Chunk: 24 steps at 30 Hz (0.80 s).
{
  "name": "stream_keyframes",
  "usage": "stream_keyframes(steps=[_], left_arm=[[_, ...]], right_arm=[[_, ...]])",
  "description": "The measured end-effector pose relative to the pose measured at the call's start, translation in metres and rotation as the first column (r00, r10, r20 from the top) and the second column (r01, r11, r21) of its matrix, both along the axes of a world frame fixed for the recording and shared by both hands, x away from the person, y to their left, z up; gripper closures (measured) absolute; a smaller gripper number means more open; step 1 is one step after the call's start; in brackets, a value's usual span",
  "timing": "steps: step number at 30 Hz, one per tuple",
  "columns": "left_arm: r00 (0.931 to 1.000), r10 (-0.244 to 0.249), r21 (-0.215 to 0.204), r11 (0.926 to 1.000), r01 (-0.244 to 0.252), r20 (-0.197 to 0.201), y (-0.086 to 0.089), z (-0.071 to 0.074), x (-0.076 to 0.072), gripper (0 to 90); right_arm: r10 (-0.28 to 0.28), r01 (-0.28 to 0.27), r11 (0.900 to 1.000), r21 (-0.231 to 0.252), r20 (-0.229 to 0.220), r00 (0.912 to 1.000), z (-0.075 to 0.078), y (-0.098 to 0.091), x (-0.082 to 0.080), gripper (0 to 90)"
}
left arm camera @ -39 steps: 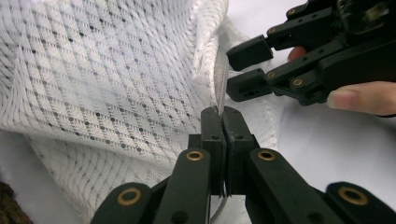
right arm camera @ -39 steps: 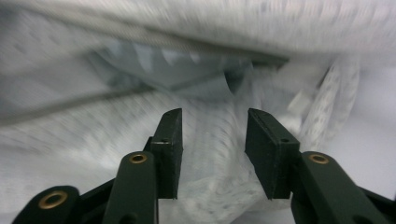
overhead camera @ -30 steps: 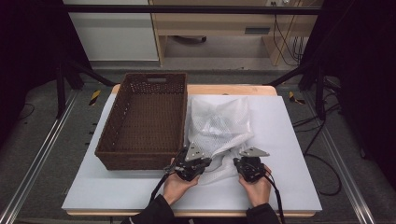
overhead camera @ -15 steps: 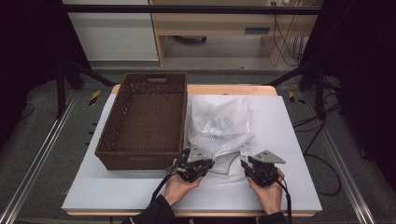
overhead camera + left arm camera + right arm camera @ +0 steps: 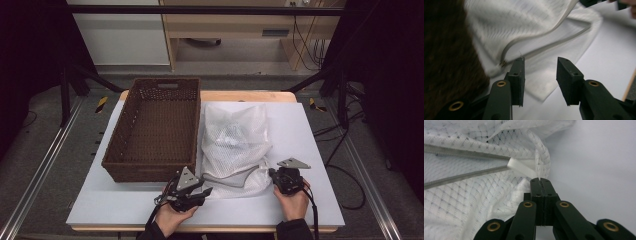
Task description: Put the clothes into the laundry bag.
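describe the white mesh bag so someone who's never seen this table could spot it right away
On the white tabletop, look just right of the dark brown woven wicker basket. The white mesh laundry bag lies flat there, its near corner pinched in the right tool. Unlike the rigid basket, it is soft, netted and see-through, with a grey zipper curving across its near end.

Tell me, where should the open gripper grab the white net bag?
Probably at the near left corner of the mesh bag, where the zipper ends. The zipper gapes there, so the edge lifts off the table. The left gripper, jaws just opened with nothing between them, could come in from the basket side. The right gripper already pinches the mesh at the other corner.
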<state>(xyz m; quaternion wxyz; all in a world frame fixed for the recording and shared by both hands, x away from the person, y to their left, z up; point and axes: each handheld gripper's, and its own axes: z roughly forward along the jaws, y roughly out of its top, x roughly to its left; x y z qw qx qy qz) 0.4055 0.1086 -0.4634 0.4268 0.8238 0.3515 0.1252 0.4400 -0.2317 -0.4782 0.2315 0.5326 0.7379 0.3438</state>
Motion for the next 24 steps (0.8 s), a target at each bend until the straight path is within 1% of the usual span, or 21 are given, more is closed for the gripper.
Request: stream_keyframes(steps=[1, 2, 3, 4, 5, 6, 7, 8, 9, 10, 11, 12, 14, 15, 16, 18, 19, 20, 21, 22, 24], left_arm=[[1.0000, 0.005, 0.017, 0.9998, -0.005, -0.007, 0.001, -0.004, 0.001, 58.8], [0.9998, 0.019, 0.029, 0.9994, -0.019, -0.005, 0.001, -0.008, 0.003, 58.8], [0.9995, 0.029, 0.028, 0.9992, -0.029, -0.010, 0.001, -0.012, 0.005, 58.8], [0.9992, 0.033, 0.023, 0.9992, -0.032, -0.022, 0.000, -0.016, 0.006, 58.8], [0.9990, 0.039, 0.042, 0.9984, -0.038, -0.020, -0.004, -0.021, 0.006, 58.6], [0.9990, 0.039, 0.042, 0.9984, -0.038, -0.020, -0.004, -0.021, 0.006, 58.7], [0.9991, 0.037, 0.042, 0.9984, -0.036, -0.021, -0.005, -0.023, 0.006, 58.6], [0.9991, 0.041, 0.046, 0.9981, -0.041, -0.010, -0.007, -0.023, 0.005, 58.6], [0.9990, 0.044, 0.048, 0.9979, -0.044, -0.010, -0.008, -0.023, 0.006, 60.6], [0.9989, 0.046, 0.052, 0.9976, -0.046, -0.009, -0.010, -0.023, 0.007, 60.6], [0.9989, 0.048, 0.059, 0.9972, -0.047, -0.001, -0.011, -0.023, 0.007, 66.2], [0.9985, 0.054, 0.073, 0.9958, -0.055, 0.011, -0.013, -0.023, 0.007, 66.2], [0.9979, 0.061, 0.100, 0.9930, -0.063, 0.022, -0.015, -0.022, 0.008, 73.2], [0.9979, 0.060, 0.109, 0.9921, -0.062, 0.027, -0.016, -0.022, 0.009, 76.2], [0.9976, 0.063, 0.115, 0.9912, -0.066, 0.031, -0.017, -0.022, 0.009, 79.0], [0.9975, 0.061, 0.129, 0.9895, -0.065, 0.035, -0.018, -0.021, 0.009, 84.9], [0.9979, 0.057, 0.129, 0.9898, -0.060, 0.031, -0.017, -0.021, 0.010, 87.6], [0.9978, 0.059, 0.118, 0.9911, -0.062, 0.029, -0.017, -0.021, 0.010, 88.5], [0.9983, 0.051, 0.113, 0.9922, -0.054, 0.030, -0.016, -0.021, 0.011, 88.9], [0.9986, 0.041, 0.116, 0.9922, -0.045, 0.032, -0.015, -0.021, 0.011, 89.2], [0.9991, 0.038, 0.111, 0.9930, -0.040, 0.021, -0.013, -0.021, 0.012, 89.4]], right_arm=[[-0.005, 0.005, 0.9999, 0.014, -0.004, 1.0000, -0.001, -0.004, -0.004, 90.0], [-0.008, 0.008, 0.9996, 0.027, -0.017, 0.9998, -0.002, -0.006, -0.009, 89.1], [-0.005, 0.005, 1.0000, 0.008, -0.021, 0.9998, -0.005, -0.007, -0.013, 84.7], [-0.007, 0.007, 0.9999, -0.009, -0.004, 1.0000, -0.005, -0.008, -0.016, 77.1], [0.000, 0.000, 0.9998, -0.019, 0.015, 0.9999, -0.003, -0.010, -0.018, 71.3], [0.000, 0.000, 0.9998, -0.019, 0.015, 0.9999, -0.003, -0.010, -0.018, 71.3], [-0.003, 0.002, 0.9999, 0.010, 0.065, 0.9979, 0.002, -0.012, -0.018, 68.1], [-0.003, 0.002, 0.9999, 0.010, 0.065, 0.9979, 0.002, -0.012, -0.018, 68.1], [0.013, -0.015, 0.9997, 0.018, 0.085, 0.9963, 0.007, -0.010, -0.015, 67.8], [0.013, -0.015, 0.9997, 0.018, 0.085, 0.9963, 0.007, -0.010, -0.015, 67.8], [0.037, -0.038, 0.9991, 0.017, 0.080, 0.9961, 0.007, -0.006, -0.009, 68.0], [0.037, -0.038, 0.9991, 0.017, 0.080, 0.9961, 0.007, -0.006, -0.009, 68.0], [0.046, -0.046, 0.9989, -0.012, 0.068, 0.9966, 0.003, -0.001, -0.001, 69.4], [0.039, -0.038, 0.9991, -0.016, 0.054, 0.9978, 0.002, 0.000, 0.003, 71.0], [0.038, -0.037, 0.9991, -0.018, 0.051, 0.9980, 0.000, 0.000, 0.006, 74.9], [0.039, -0.038, 0.9989, -0.026, 0.030, 0.9988, -0.002, 0.000, 0.008, 84.0], [0.040, -0.039, 0.9987, -0.033, 0.025, 0.9989, -0.002, 0.000, 0.006, 87.3], [0.042, -0.040, 0.9981, -0.046, 0.031, 0.9986, -0.002, 0.000, 0.004, 89.6], [0.033, -0.031, 0.9975, -0.064, 0.033, 0.9989, -0.001, -0.001, 0.002, 89.8], [0.033, -0.031, 0.9974, -0.065, 0.033, 0.9989, 0.000, -0.004, 0.000, 89.9], [0.027, -0.027, 0.9995, -0.014, 0.017, 0.9995, -0.001, -0.010, -0.006, 90.0]])
